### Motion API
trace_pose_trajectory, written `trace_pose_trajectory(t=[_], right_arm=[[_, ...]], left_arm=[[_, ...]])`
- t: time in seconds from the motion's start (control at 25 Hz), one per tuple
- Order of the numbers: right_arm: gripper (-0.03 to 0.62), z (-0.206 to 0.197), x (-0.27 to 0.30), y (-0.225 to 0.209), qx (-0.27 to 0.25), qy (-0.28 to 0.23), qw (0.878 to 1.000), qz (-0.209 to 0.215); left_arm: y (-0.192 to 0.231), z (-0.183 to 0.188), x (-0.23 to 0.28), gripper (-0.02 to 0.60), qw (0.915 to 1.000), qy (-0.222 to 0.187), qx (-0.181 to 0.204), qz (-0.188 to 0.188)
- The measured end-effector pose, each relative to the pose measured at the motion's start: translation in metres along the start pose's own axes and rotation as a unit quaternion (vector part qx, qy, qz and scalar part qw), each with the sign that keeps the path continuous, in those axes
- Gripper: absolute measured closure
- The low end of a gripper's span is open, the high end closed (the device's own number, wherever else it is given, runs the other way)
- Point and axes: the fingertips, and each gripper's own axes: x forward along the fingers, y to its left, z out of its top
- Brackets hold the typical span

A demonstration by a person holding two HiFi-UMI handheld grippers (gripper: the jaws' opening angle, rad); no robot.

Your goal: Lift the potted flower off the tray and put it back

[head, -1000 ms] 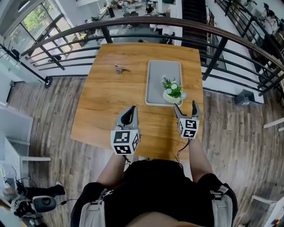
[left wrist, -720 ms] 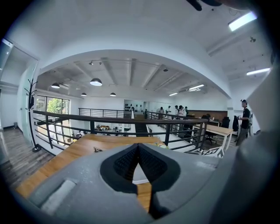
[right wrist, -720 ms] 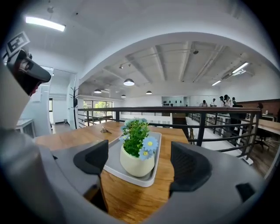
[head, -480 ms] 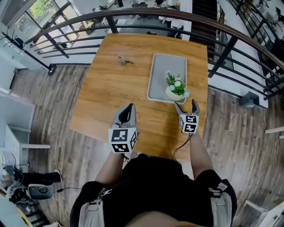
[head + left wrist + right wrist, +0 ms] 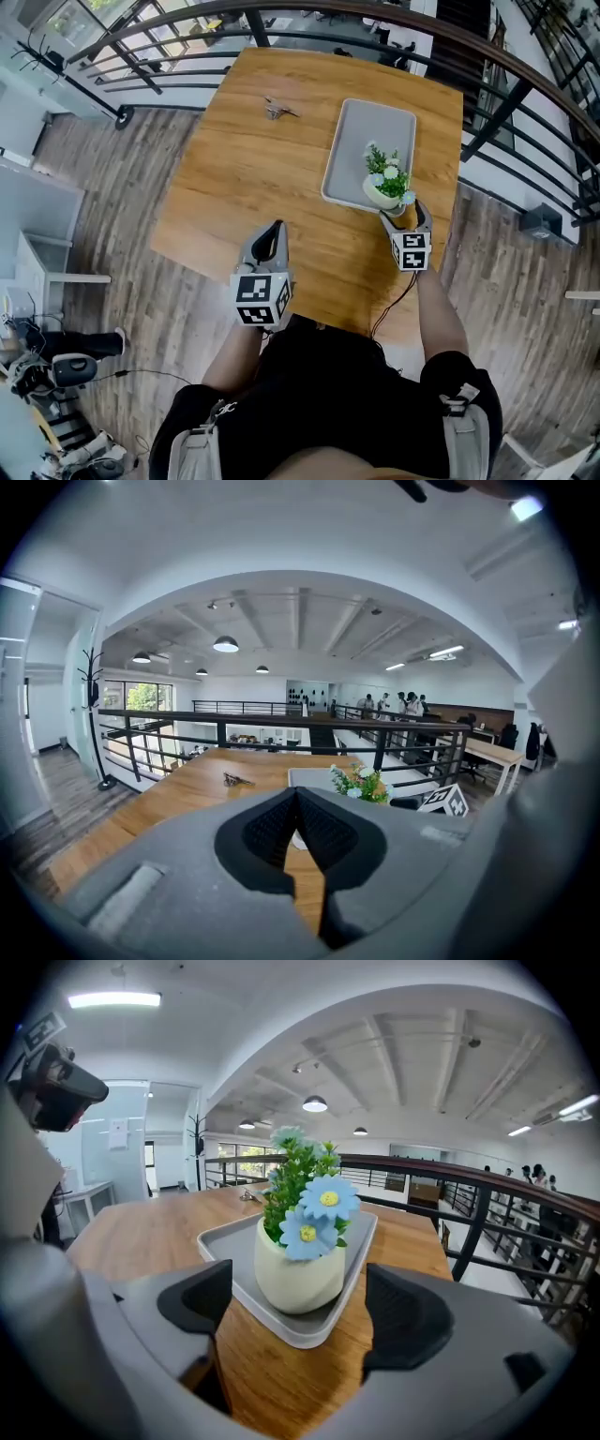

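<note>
**Desk:** What's on your feed, biggest thing first?

**Operator:** I see a wooden table [image 5: 253, 169] with a black railing [image 5: 525, 84] behind it. A grey tray [image 5: 361, 141] lies on the table's right half. The potted flower [image 5: 384, 187] stands upright at the tray's near end, in a cream pot with blue and white blooms.

**Desk:** And your grippers?

**Operator:** My right gripper [image 5: 404, 216] is at the tray's near edge with its jaws spread wide. In the right gripper view, the potted flower [image 5: 300, 1265] stands just ahead of the gap and neither pad touches it. The tray [image 5: 225, 1241] rim runs between the pads. My left gripper [image 5: 273, 232] hangs over the table's near edge, well apart from the tray. Its jaws are pressed together with nothing in them [image 5: 297, 832].

**Desk:** Anything smaller?

**Operator:** A small metallic object [image 5: 279, 110] lies left of the tray, near the far edge. I can't tell what it is.
</note>
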Motion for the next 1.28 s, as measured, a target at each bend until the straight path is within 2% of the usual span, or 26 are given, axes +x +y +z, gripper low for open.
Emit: trace_pose_trajectory(t=[0.32,0.68,0.92,1.28], right_arm=[[0.160,0.001,0.027,-0.002,-0.011,-0.009,1.000,0.017],[0.157,0.009,0.056,-0.009,0.009,-0.022,0.999,0.047],[0.152,0.010,0.074,-0.003,0.013,-0.015,0.998,0.065],[0.143,0.008,0.086,-0.002,0.007,0.016,0.998,0.055]], left_arm=[[0.005,-0.024,0.004,0.566,0.9995,0.018,-0.008,0.023],[0.003,-0.060,0.013,0.566,0.9981,0.053,-0.014,0.029],[0.011,-0.062,0.013,0.566,0.9975,0.058,-0.010,0.037],[0.019,-0.055,-0.001,0.566,0.9975,0.053,-0.001,0.047]])
